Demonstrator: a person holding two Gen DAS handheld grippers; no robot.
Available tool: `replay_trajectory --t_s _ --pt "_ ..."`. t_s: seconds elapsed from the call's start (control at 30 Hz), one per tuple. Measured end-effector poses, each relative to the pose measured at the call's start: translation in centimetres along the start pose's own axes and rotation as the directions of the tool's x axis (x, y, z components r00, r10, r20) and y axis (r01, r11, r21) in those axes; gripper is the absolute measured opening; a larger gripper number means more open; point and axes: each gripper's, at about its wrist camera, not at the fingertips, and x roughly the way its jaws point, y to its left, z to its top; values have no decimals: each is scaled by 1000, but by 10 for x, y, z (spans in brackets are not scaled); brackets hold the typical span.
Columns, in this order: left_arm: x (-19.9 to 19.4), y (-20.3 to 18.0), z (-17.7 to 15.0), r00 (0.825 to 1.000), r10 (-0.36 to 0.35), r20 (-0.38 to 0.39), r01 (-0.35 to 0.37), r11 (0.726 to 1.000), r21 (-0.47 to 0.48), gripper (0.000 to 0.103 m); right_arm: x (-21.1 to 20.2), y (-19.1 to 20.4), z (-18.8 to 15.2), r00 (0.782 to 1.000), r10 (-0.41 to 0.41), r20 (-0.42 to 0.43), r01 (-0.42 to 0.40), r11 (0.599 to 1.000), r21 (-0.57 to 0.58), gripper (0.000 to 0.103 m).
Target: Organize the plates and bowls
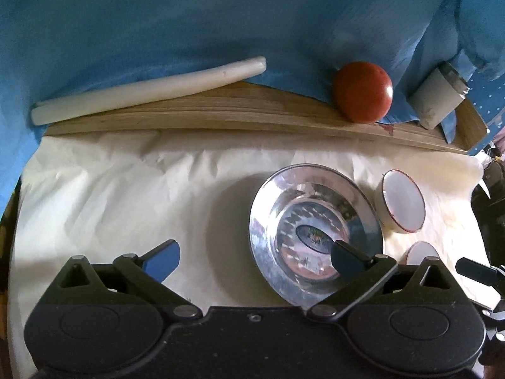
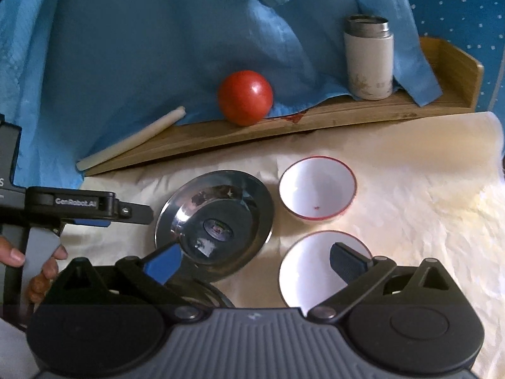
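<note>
I am holding both tongs, my left tongs [image 1: 255, 252] and right tongs [image 2: 257, 257], wide apart over the shiny plate [image 2: 214, 221], and next I think I must grab a white bowl [image 2: 317, 191].

- one steel plate [image 2: 217, 218], with the rim of a second steel piece [image 2: 208, 290] showing just below it; what that piece is cannot be told
- two white bowls with red rims: far bowl [image 2: 317, 192], near bowl [image 2: 311, 271]
- one red tomato [image 2: 245, 97]
- one white flask [image 2: 369, 60]
- one white rod [image 2: 132, 139]
- one wooden shelf [image 2: 284, 126]
</note>
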Motion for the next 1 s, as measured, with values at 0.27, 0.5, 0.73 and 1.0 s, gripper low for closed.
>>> replay_trajectory --t_s 0.27,0.5,0.73,1.0 --pt "14 6 5 999 38 -31 -39 998 -41 102 21 -3 13 997 -13 -72 16 999 41 103" --pt "22 7 8 997 61 -42 -63 997 -41 102 32 -4 19 996 6 -91 -3 999 32 103" --pt "26 7 10 996 77 -55 -79 996 -43 102 43 -6 22 993 29 -115 -24 998 50 103" --pt "30 11 11 994 84 -74 -88 994 -59 102 56 -8 24 987 75 -142 -66 995 68 103"
